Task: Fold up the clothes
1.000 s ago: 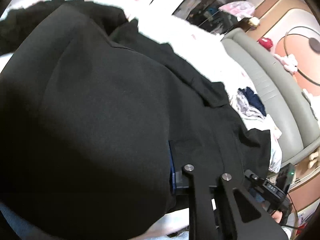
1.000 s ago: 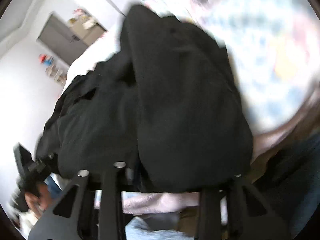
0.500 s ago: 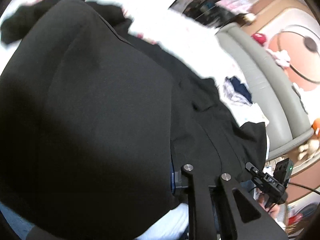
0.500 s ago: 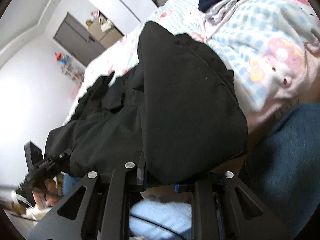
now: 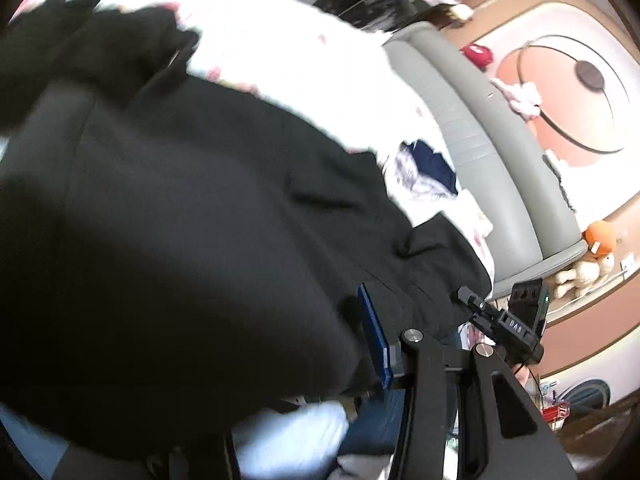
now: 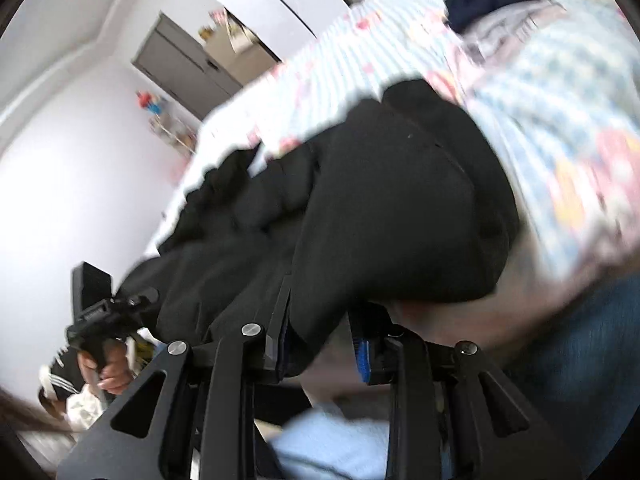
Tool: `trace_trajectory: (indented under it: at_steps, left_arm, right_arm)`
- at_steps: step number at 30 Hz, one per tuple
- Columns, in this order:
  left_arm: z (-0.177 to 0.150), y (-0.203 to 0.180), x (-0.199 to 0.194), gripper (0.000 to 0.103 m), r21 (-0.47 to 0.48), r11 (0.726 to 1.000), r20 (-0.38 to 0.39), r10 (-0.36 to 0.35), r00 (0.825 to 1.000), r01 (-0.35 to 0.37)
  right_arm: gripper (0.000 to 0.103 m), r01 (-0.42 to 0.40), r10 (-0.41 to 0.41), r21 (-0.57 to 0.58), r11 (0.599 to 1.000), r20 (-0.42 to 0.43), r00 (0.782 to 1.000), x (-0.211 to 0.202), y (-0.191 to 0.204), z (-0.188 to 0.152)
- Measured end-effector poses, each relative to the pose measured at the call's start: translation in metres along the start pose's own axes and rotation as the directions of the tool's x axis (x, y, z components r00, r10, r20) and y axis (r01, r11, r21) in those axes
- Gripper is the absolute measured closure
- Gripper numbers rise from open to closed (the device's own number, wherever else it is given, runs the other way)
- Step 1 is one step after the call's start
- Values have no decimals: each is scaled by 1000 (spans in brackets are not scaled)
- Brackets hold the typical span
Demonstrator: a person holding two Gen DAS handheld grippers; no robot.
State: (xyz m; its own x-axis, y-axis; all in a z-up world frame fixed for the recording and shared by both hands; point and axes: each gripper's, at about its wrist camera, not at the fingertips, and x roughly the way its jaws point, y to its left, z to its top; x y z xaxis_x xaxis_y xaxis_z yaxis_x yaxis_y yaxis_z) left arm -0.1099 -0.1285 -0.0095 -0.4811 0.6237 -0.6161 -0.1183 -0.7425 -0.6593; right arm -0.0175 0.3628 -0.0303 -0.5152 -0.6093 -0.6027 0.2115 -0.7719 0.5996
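- Half lifting, half draping the black garment (image 5: 180, 220): lying bunched across the near edge of the bed (image 6: 560, 128), with its lower part hanging toward the jeans-clad legs, probably so that the near hem can be gathered for a fold.
- Having just been opening the jaws of the left hand-held gripper (image 5: 316, 344). Showing one blue pad bare beside the cloth while burying the other finger under the garment, so not telling whether anything is pinched or already loose.
- Having just been widening the jaws of the right hand-held gripper (image 6: 320, 344) as well. Standing apart, with a hanging fold of the garment between them, brushing one finger only and leaving a gap before the blue pad. Gripping nothing, by the look of it.
- Reading as letting go to take a fresh hold rather than carrying.
- Keeping the folded pile (image 5: 428, 168), navy on grey, well apart up by the grey headboard (image 5: 480, 140) — likely finished work, parked out of the way.
- Smearing with blur at the edges, swallowing seams in the black, and cutting off the far end, so leaving collar, sleeves and kind of garment unclear.
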Motion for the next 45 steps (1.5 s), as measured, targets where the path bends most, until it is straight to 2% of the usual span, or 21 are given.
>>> trace_trajectory:
  at_steps: [3, 6, 8, 10, 11, 12, 17, 19, 21, 24, 26, 27, 28, 29, 30, 31, 35, 38, 39, 42, 45]
  left_arm:
    - [71, 6, 34, 48, -5, 999, 51, -33, 998, 33]
    - [119, 17, 45, 46, -99, 993, 120, 69, 990, -57]
    - [120, 14, 29, 41, -45, 997, 212, 68, 975, -59]
    - [113, 21, 13, 28, -1, 994, 310, 105, 945, -110]
    - [109, 31, 9, 27, -5, 986, 346, 159, 925, -168]
    - [106, 40, 10, 27, -13, 979, 353, 195, 915, -204]
    - [96, 83, 57, 27, -43, 980, 189, 200, 961, -196]
    - [102, 80, 74, 27, -11, 971, 181, 237, 955, -239]
    - [110, 79, 85, 27, 13, 964, 177, 260, 949, -266]
    - [123, 81, 95, 26, 28, 983, 137, 175, 975, -181]
    - [122, 81, 109, 48, 46, 979, 93, 192, 977, -197]
    - [120, 81, 116, 72, 55, 975, 71, 212, 975, -216]
    - [119, 82, 120, 81, 47, 972, 62, 227, 972, -230]
    - [116, 83, 118, 85, 18, 973, 73, 229, 971, -231]
    - [112, 85, 112, 87, -15, 974, 93, 225, 970, -225]
    - [109, 84, 102, 88, -39, 975, 124, 220, 968, -216]
    - [101, 64, 65, 89, -59, 968, 257, 251, 933, -245]
    - [105, 68, 64, 87, -95, 949, 282, 315, 906, -300]
    - [110, 78, 77, 80, -115, 938, 252, 346, 904, -327]
    - [121, 109, 131, 53, -138, 924, 92, 370, 924, -356]
    - [124, 108, 138, 48, -122, 922, 59, 376, 925, -367]
  right_arm:
    - [64, -2, 5, -29, 1000, 91, 996, 21, 2, 66]
    - [59, 93, -95, 17, 995, 172, 981, 51, -6, 124]
    - [59, 80, -85, 35, 996, 190, 978, 54, -11, 136]
    - [46, 62, -66, 27, 998, 212, 975, 53, -14, 141]
    - [31, 114, -111, 1, 993, 221, 969, 59, -14, 141]
    - [27, 166, -156, -25, 986, 231, 960, 64, -14, 141]
    - [30, 283, -279, 5, 959, 195, 940, 89, -31, 135]
    - [28, 314, -314, 41, 949, 225, 922, 83, -36, 131]
    - [7, 334, -332, 41, 942, 258, 907, 75, -43, 130]
    - [6, 317, -314, -8, 948, 121, 942, 86, -61, 139]
    - [15, 238, -238, -16, 971, -41, 970, 112, -73, 142]
    - [29, 178, -179, -14, 984, -72, 981, 120, -76, 143]
    - [37, 171, -172, -27, 985, -56, 983, 123, -73, 146]
    - [53, 202, -203, -58, 978, -17, 979, 124, -67, 150]
    - [82, 235, -234, -93, 968, 23, 972, 123, -60, 155]
    - [92, 248, -242, -125, 961, 67, 968, 120, -51, 163]
    - [96, 180, -136, -211, 961, 210, 968, 104, -12, 204]
    - [97, 231, -157, -271, 934, 267, 951, 121, 7, 234]
    - [97, 261, -187, -277, 925, 267, 945, 134, 7, 241]
    - [95, 405, -378, -234, 884, 153, 913, 202, -28, 247]
    - [88, 421, -426, -144, 895, -2, 905, 245, -79, 229]
